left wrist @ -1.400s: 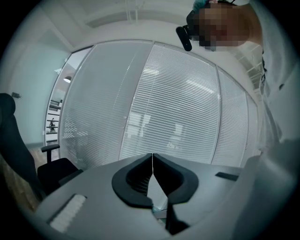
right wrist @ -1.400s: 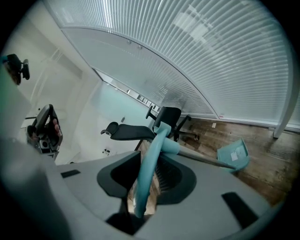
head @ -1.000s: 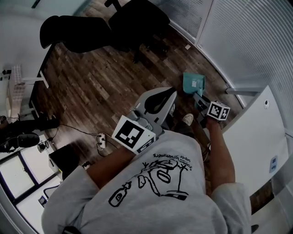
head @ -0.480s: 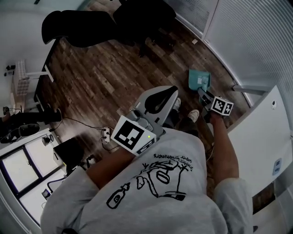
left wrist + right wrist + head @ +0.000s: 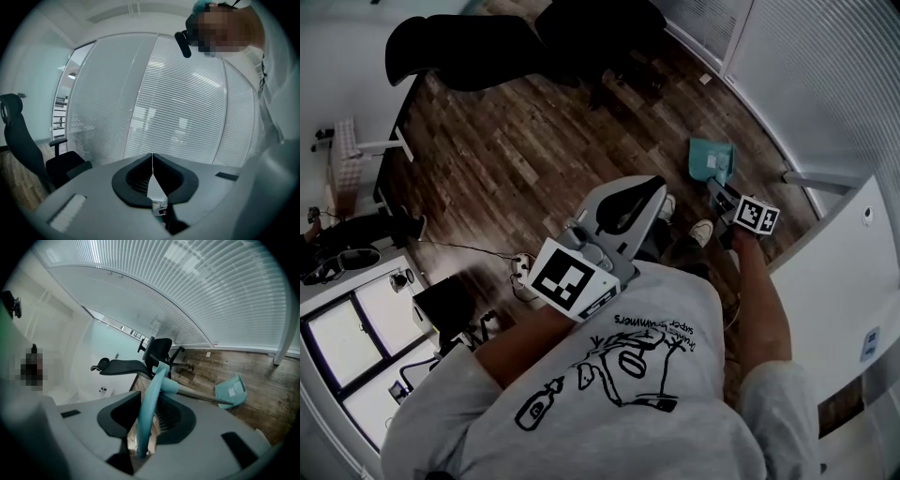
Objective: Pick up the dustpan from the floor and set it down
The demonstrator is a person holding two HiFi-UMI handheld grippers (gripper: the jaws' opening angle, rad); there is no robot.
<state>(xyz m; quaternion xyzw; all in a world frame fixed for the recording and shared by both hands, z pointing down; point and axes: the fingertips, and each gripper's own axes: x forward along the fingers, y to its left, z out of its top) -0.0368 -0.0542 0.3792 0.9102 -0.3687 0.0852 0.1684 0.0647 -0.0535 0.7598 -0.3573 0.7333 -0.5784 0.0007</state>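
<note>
The teal dustpan (image 5: 711, 159) has its pan low over the wood floor by the blinds; I cannot tell whether it touches. In the right gripper view the pan (image 5: 230, 391) sits at the end of a dark rod, and the teal loop handle (image 5: 151, 394) runs up between the jaws. My right gripper (image 5: 719, 199) (image 5: 147, 404) is shut on that handle. My left gripper (image 5: 649, 187) (image 5: 152, 157) is held out in front of the person's chest, jaws shut together with nothing between them.
Black office chairs (image 5: 581, 37) (image 5: 159, 352) stand at the far end of the floor. Slatted blinds (image 5: 825, 84) curve along the right. A white cabinet (image 5: 839, 281) is close on the right. Cables and a power strip (image 5: 520, 272) lie at left. The person's shoes (image 5: 701, 232) are below the dustpan.
My right gripper has sunk a little with the dustpan handle still in it. The left gripper has stayed where it was.
</note>
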